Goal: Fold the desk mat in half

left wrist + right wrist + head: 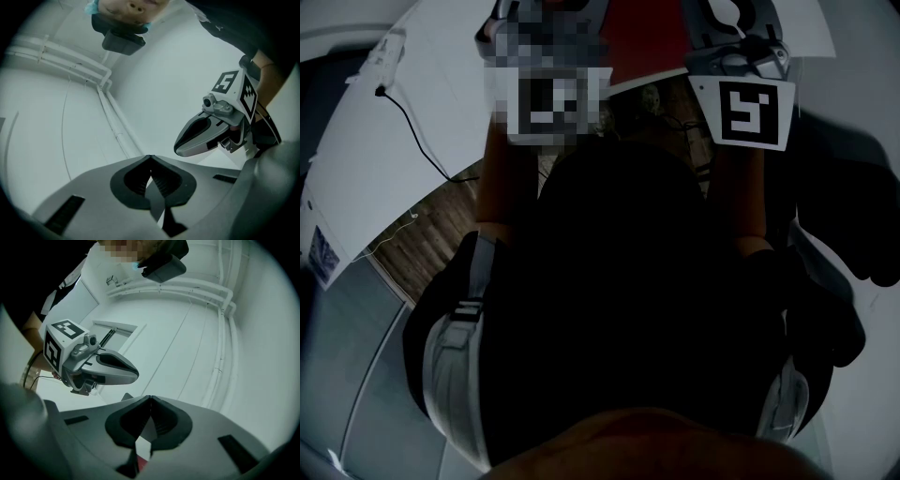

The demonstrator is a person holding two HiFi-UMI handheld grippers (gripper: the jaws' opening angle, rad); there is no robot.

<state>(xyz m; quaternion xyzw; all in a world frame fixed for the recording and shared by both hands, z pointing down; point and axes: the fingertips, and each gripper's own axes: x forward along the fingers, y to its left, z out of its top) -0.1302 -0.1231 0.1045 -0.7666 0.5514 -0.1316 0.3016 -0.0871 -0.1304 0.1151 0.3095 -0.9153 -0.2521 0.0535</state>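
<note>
Left gripper (150,158): held up and tilted towards the ceiling; its jaws are pressed together at the tips and nothing is seen between them.
Table (412,122): a white top is seen at the left of the head view, with a thin dark cable (411,139) lying across it and wooden floor (422,239) below its edge.
Desk mat (643,37): taken to be the red sheet at the top of the head view, between the two marker cubes. Only a small part is shown, so its long axis cannot be told.
Right gripper (150,398): also aimed upward; its jaws are closed tip to tip on nothing. A red sliver is glimpsed behind their base, so the mat is judged to lie below and behind this tool.
Deciding relation: both tools are pointed away from the mat, which lies down and ahead of the person. The right gripper is judged slightly nearer.
Stage: folding is judged not yet begun. Both tools would need to be turned downward and opened before an edge could be taken.
</note>
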